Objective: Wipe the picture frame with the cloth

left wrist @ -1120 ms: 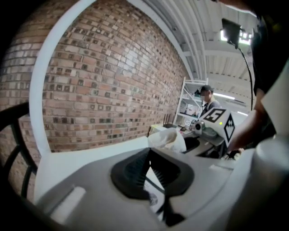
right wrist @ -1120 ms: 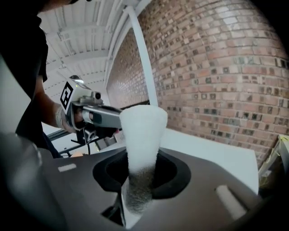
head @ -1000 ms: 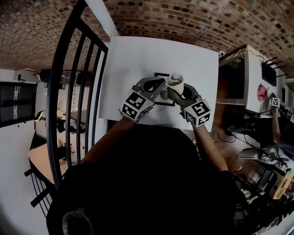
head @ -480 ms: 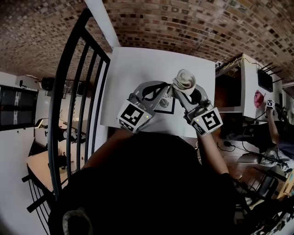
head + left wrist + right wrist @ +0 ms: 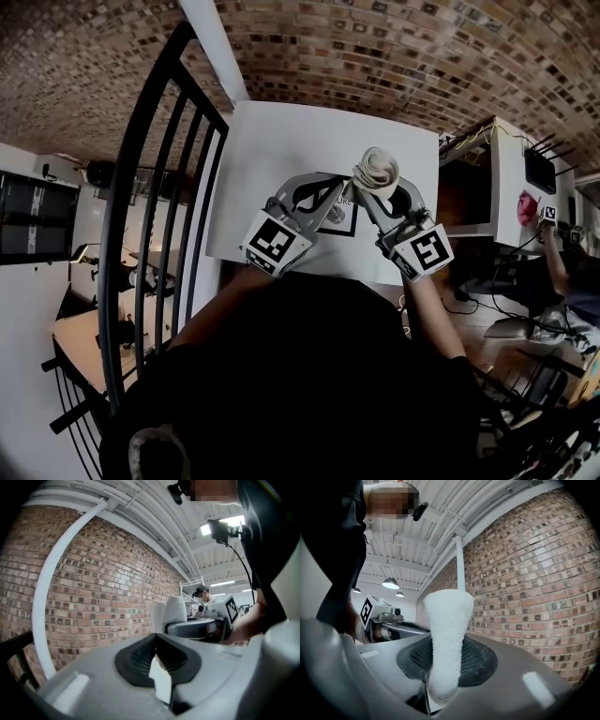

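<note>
Head view: a person stands at a white surface [image 5: 281, 141] set against a brick wall [image 5: 394, 47], with a black railing [image 5: 155, 178] along its left side. Both grippers reach forward and meet over the middle of the surface. The left gripper [image 5: 329, 187] points right and far, with its jaws at the left edge of a small black picture frame [image 5: 338, 221] with a white mat. The right gripper [image 5: 376, 193] points far and slightly left. A rolled white cloth [image 5: 377, 169] sticks up from its jaws, just beside the frame's far right corner.

Left gripper view: the camera looks upward at brick and ceiling. The jaws are nearly together, pinching a thin, flat, white-edged piece seen edge-on, which appears to be the picture frame. Past the tips, to the right, the other gripper shows with its cloth standing up.

Right gripper view: the jaws are clamped on the lower part of the cloth. The roll of towelling rises upright between the dark ribbed pads and flares at the top. The left gripper shows at the left, near.
</note>
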A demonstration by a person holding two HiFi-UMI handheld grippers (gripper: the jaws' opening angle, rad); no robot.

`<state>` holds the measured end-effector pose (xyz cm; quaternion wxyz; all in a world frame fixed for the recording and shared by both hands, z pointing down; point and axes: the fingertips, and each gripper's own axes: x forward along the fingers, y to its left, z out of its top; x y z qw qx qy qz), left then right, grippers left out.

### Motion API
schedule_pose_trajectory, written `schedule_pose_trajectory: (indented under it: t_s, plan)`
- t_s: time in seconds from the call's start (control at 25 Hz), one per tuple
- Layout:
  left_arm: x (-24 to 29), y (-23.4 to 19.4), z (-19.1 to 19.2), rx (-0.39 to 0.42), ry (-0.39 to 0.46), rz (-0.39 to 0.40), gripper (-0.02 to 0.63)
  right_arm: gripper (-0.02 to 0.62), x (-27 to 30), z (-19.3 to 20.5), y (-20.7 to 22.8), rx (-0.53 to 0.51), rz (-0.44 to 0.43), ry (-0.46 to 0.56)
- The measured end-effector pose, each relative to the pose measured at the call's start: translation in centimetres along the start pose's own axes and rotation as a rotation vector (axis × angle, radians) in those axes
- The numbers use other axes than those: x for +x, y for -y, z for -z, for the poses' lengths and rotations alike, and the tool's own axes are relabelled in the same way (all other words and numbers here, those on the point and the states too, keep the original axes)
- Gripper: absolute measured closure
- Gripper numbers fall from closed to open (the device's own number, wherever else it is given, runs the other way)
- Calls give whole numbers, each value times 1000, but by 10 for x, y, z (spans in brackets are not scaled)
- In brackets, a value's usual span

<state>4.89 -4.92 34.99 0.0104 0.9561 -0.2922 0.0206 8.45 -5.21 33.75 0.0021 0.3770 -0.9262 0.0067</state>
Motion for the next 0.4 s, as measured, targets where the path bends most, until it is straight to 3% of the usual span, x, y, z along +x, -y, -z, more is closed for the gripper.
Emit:
schedule_pose_trajectory:
  t_s: [0.4]
  plan:
    - [1, 5, 2, 13, -19, 6, 604, 483, 0, 2, -4, 3, -18, -29]
